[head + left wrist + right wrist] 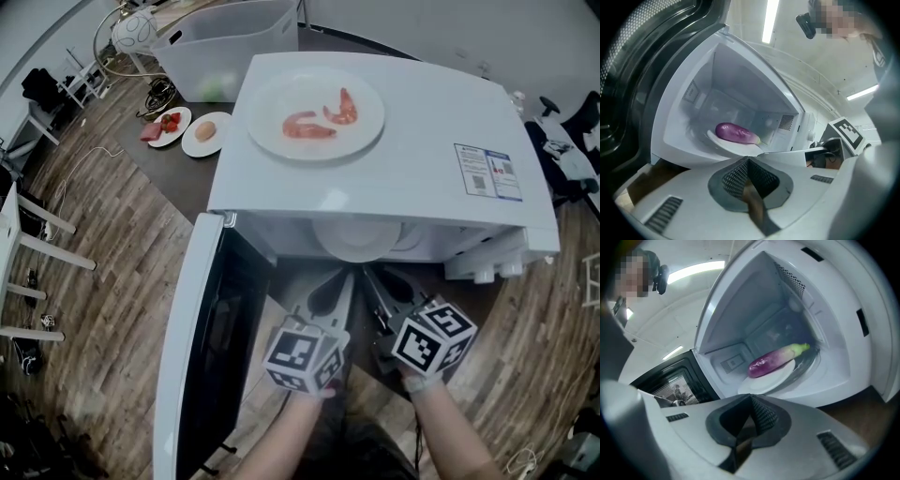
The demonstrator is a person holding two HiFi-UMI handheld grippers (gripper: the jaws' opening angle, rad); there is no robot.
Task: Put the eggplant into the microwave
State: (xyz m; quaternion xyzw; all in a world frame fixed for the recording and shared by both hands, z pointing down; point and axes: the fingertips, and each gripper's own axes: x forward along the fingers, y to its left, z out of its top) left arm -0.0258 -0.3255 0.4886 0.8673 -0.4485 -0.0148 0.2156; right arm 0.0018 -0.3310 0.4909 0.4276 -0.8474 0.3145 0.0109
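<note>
The big white box-shaped microwave (412, 178) stands on a dark tabletop (178, 178) over a wood-plank floor (103, 234). Its black-windowed door (202, 347) is swung wide open on the left side. Behind it sits a pale translucent plastic tub (225, 42).

On the flat top of the microwave rests a wide round white plate (314, 141) carrying two pink curled shrimp (323, 117). A blue-and-white printed label (487, 172) is stuck near the right edge of the top.

In front of the open cavity the person holds both tools close together. The left gripper (330, 295) has its jaws pressed together with nothing between them, and it points at the opening. The right gripper (380, 286), just beside it, is likewise closed up and empty.

Inside the cavity lies a round white dish (768, 378), and on it, lying on its side, is the glossy purple eggplant (776, 361) with its green stem end towards the right wall. Neither tool touches it.

On the tabletop left of the microwave are two small white saucers (206, 131), one with red food, one with a pale lump.
</note>
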